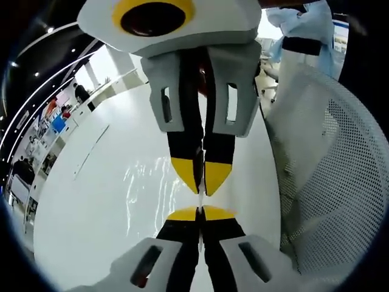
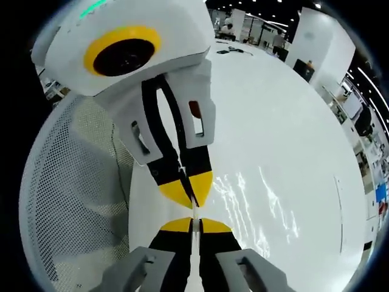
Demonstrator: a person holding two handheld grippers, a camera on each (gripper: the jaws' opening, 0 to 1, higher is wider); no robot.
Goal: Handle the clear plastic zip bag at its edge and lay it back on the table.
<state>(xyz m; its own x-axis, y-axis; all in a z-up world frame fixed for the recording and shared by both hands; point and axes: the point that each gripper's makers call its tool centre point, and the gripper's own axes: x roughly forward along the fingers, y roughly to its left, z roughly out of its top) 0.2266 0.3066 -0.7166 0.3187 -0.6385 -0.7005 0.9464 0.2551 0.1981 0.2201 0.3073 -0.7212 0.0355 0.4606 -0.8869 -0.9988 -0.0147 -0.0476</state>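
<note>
Both grippers are meeting tip to tip over the table. In the left gripper view, the left gripper is clenching a thin clear edge between its yellow-tipped jaws, and the right gripper is coming in from the far side, clamped on the same edge. In the right gripper view, the right gripper is pinching that edge, with the left gripper opposite it. The clear plastic zip bag is hanging between them, its sheet trailing down towards the glossy white table; it is thin, wrinkled and glinting. Neither gripper is nearer. A white mesh chair is standing beside the table.
</note>
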